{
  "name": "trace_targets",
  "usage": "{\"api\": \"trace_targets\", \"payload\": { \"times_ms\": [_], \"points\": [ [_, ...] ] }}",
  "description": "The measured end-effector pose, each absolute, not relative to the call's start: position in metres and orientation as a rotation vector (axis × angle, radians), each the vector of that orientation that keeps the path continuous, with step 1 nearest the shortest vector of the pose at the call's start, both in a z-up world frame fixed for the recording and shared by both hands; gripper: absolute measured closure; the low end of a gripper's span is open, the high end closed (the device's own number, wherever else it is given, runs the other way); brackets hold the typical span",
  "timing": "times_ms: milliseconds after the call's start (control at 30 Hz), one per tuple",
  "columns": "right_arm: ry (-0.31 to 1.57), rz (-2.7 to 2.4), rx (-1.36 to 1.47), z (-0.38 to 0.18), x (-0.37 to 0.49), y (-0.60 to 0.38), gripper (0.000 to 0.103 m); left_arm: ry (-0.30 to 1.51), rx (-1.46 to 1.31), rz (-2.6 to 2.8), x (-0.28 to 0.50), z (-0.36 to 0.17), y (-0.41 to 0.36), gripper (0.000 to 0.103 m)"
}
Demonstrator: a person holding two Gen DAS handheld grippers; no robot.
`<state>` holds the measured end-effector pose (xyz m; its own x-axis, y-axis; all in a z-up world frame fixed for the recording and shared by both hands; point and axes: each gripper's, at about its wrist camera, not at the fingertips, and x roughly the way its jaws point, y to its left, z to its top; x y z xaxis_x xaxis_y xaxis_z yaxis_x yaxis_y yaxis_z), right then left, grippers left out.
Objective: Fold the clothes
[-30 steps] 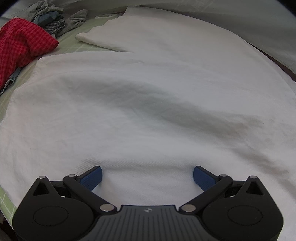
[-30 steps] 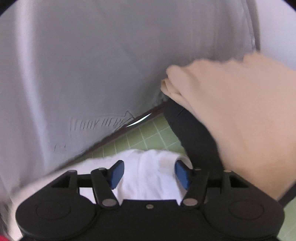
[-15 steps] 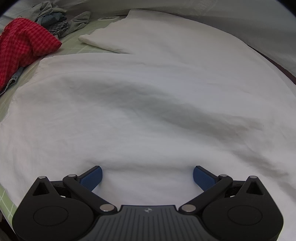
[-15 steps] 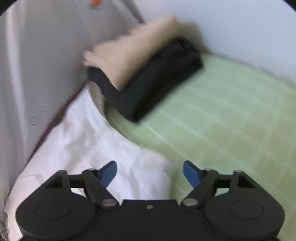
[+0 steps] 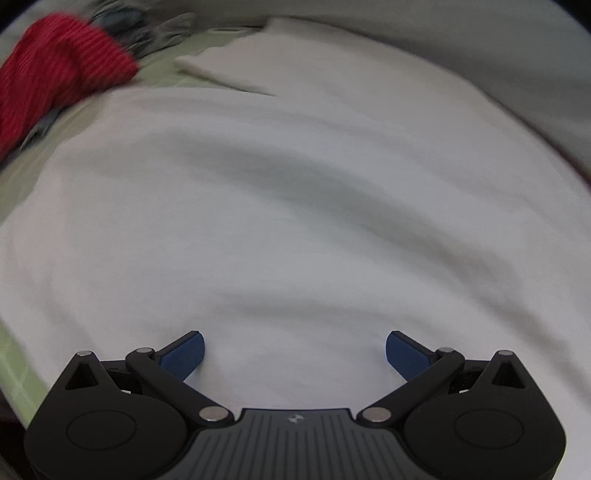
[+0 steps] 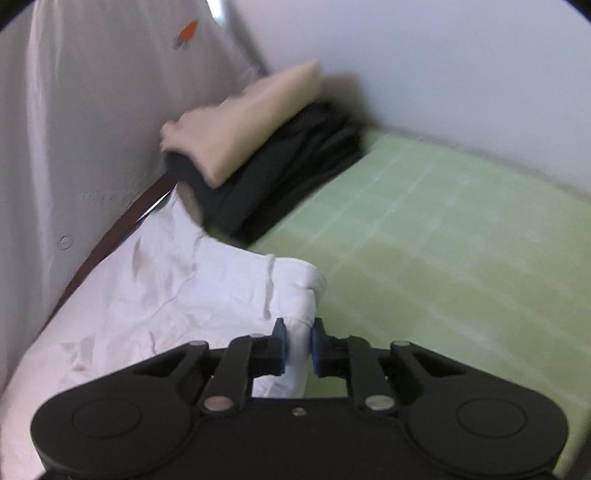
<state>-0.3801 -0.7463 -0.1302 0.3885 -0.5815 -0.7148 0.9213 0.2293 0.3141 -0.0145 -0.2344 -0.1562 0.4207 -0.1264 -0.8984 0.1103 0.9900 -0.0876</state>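
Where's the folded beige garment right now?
Right wrist view, upper left: the beige garment lies on the black folded clothes, beyond the white garment.

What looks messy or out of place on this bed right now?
The white garment is creased, with its corner bunched where the right tongs pinch it. A red cloth and grey clothes lie crumpled in a heap at the far left. The beige and black stack looks tidy. Nothing appears spilled or damaged.

Matt wrinkled white cloth garment
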Motion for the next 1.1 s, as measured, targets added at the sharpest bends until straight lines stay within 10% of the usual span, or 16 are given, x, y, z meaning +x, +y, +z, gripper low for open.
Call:
{"api": "trace_targets", "payload": {
  "times_ms": [200, 400, 500, 1100],
  "points": [
    [0.618, -1.119, 0.722, -0.134, -0.395, -0.739, 0.081, 1.088, -0.102, -0.132, -0.028, -0.138, -0.19, 0.0],
    [0.664, -1.204, 0.497, -0.109, -0.372, -0.71, 0.017, 1.018, -0.148, -0.123, -0.008, -0.119, -0.158, 0.002],
    [0.665, -1.184, 0.444, -0.103, -0.353, -0.691, 0.002, 0.997, -0.152, -0.132, 0.014, -0.114, -0.143, 0.009],
    [0.783, -1.045, 0.499, -0.156, -0.164, -0.56, 0.0, 0.968, -0.317, -0.241, 0.24, -0.126, -0.088, 0.064]
  ]
}}
